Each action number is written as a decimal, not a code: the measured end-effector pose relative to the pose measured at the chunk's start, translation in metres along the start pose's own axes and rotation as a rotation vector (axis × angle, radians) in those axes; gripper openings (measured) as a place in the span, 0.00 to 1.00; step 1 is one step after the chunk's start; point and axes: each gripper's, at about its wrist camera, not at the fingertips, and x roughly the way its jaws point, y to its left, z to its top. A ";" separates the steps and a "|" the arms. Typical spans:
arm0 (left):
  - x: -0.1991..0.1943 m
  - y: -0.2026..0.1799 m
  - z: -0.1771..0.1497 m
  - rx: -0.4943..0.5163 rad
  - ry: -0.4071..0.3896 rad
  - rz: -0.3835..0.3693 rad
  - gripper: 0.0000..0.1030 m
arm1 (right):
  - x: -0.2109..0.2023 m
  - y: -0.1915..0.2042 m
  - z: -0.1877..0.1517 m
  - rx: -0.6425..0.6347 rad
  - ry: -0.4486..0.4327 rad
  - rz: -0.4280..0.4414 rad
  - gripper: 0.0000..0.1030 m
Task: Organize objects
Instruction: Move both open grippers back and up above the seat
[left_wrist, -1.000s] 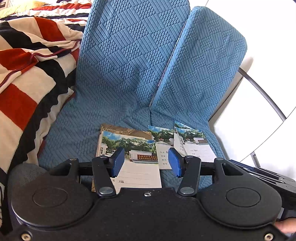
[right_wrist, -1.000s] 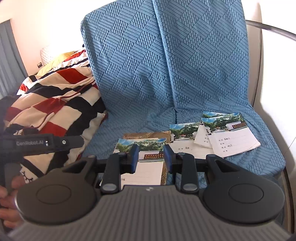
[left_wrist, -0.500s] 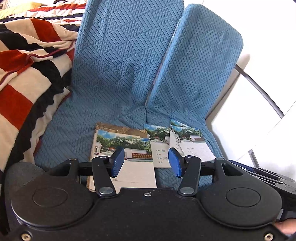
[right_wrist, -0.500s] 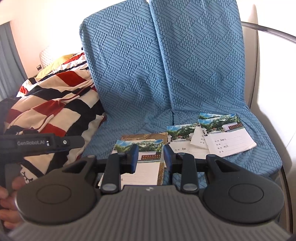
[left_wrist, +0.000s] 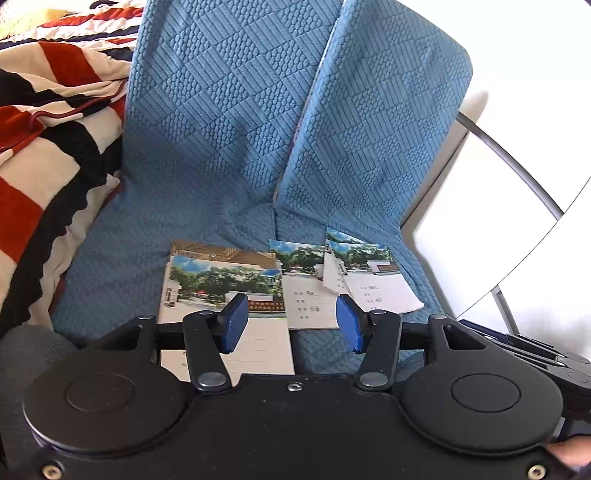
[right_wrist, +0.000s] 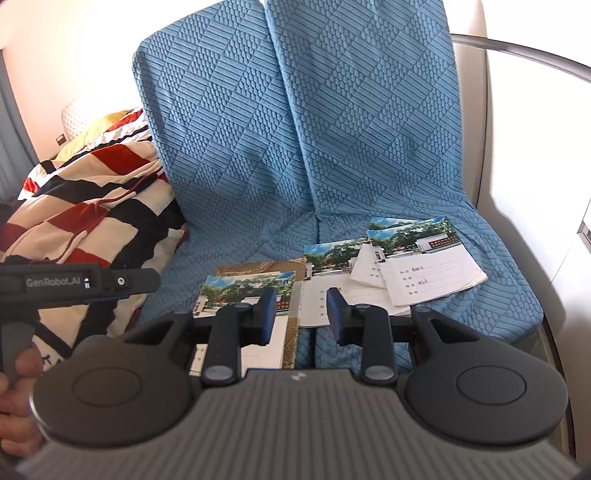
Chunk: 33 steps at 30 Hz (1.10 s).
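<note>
Several thin notebooks with photo covers lie on a blue quilted chair seat (left_wrist: 122, 266). A left notebook (left_wrist: 221, 284) lies on a brown one (left_wrist: 221, 252). A middle notebook (left_wrist: 306, 295) and an overlapping right pair (left_wrist: 373, 284) lie beside it. My left gripper (left_wrist: 291, 323) is open and empty, held above the near edge of the left and middle notebooks. My right gripper (right_wrist: 301, 314) is open and empty above the same notebooks (right_wrist: 243, 291), with the right pair (right_wrist: 424, 266) further off.
A red, black and cream striped blanket (left_wrist: 44, 147) is heaped left of the chair and also shows in the right wrist view (right_wrist: 85, 218). A grey metal rail (left_wrist: 517, 162) and white wall stand on the right. The left gripper's handle (right_wrist: 74, 284) shows at left.
Both grippers have drawn back and risen slightly, so the notebooks sit a little further away. Jaws stay open. The notebooks have not moved.
</note>
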 end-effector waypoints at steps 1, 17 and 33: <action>0.001 -0.003 0.000 0.005 0.000 0.000 0.49 | 0.000 -0.002 0.000 0.001 -0.001 -0.004 0.32; 0.019 -0.027 -0.002 0.033 0.028 -0.030 0.49 | -0.001 -0.030 -0.007 0.042 0.001 -0.063 0.32; 0.045 -0.052 -0.002 0.059 0.061 -0.054 0.50 | 0.003 -0.059 -0.013 0.078 0.003 -0.108 0.32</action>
